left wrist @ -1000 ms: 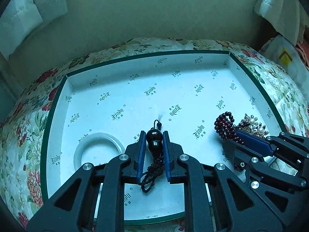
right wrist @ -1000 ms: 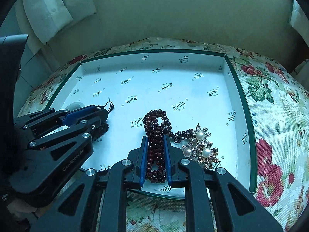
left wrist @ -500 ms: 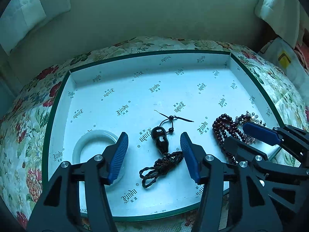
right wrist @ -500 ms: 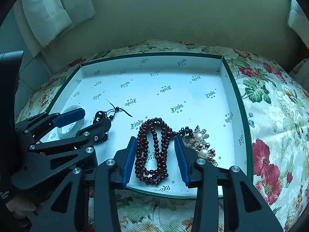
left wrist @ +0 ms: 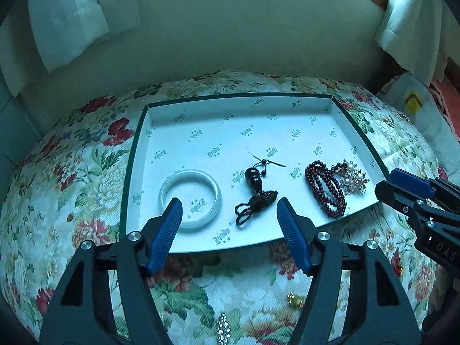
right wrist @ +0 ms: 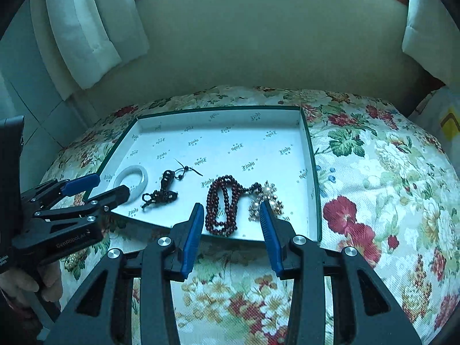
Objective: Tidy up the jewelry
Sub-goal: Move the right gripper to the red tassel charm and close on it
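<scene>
A white box lid with a green rim [left wrist: 290,103] [right wrist: 218,118] lies on the floral cloth. In it lie a white bangle [left wrist: 189,199] [right wrist: 131,178], a black pendant on a dark cord [left wrist: 254,184] [right wrist: 164,189], a dark red bead string [left wrist: 325,192] [right wrist: 222,210] and a pearl brooch [left wrist: 353,176] [right wrist: 266,201]. My left gripper [left wrist: 228,210] [right wrist: 95,188] is open and empty, above the lid's near edge. My right gripper [right wrist: 231,211] is open and empty, just short of the beads; its blue finger pad [left wrist: 409,178] shows in the left wrist view.
The floral cloth [right wrist: 373,172] covers a rounded table. A cream wall [left wrist: 230,28] stands behind, with white curtains [right wrist: 86,28] at both sides. Two small shiny pieces [left wrist: 294,299] lie on the cloth near me. A bag [left wrist: 417,109] sits at right.
Both grippers opened, letting go of the pendant and the bead string, which now lie in the lid. Both then pulled back and up toward me.
</scene>
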The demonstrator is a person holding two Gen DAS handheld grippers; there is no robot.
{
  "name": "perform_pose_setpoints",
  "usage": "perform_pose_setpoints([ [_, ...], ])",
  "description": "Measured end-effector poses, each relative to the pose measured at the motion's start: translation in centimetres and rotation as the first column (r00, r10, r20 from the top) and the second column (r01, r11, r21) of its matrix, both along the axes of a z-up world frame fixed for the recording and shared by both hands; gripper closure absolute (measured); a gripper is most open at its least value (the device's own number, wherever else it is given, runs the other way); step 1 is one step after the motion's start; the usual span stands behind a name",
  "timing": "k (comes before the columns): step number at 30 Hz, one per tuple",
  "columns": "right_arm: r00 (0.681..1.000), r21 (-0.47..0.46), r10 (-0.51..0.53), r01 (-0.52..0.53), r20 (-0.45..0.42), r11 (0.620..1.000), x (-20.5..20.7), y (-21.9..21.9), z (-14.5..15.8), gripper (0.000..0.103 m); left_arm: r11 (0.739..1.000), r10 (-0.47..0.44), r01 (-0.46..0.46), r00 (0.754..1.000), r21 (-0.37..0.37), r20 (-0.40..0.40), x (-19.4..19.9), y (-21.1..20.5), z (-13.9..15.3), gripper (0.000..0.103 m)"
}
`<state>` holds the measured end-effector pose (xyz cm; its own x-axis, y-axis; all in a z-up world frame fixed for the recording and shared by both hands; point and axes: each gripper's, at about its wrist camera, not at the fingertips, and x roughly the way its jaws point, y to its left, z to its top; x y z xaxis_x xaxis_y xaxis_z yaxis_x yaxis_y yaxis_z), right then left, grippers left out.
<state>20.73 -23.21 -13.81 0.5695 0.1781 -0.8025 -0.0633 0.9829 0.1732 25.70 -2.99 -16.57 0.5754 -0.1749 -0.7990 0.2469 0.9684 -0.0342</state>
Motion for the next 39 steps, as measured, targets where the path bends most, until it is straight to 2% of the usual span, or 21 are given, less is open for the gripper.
perform_pose_setpoints([
  [14,0.989,-0.025,-0.078,0.076,-0.122,0.997,-8.1,-2.2,-2.4,0.062,0.997,0.072,-0.072,0.996,0.004,-0.050,-8.0,4.9,-1.2,0.035],
  [20,0.981,-0.033,-0.105,0.101,-0.161,0.994,-10.1,-2.7,-3.4,0.062,0.996,0.093,-0.093,0.992,0.005,-0.085,-10.0,6.1,-2.2,0.035],
  [33,0.970,-0.043,-0.132,0.126,-0.203,0.991,-10.1,-2.6,-4.5,0.062,0.995,0.098,-0.098,0.991,0.008,-0.094,-11.0,6.3,-2.6,0.035],
  [39,0.972,-0.049,-0.127,0.119,-0.197,0.992,-9.8,-2.2,-4.6,0.062,0.996,0.092,-0.092,0.990,0.010,-0.107,-11.0,6.0,-3.0,0.035],
])
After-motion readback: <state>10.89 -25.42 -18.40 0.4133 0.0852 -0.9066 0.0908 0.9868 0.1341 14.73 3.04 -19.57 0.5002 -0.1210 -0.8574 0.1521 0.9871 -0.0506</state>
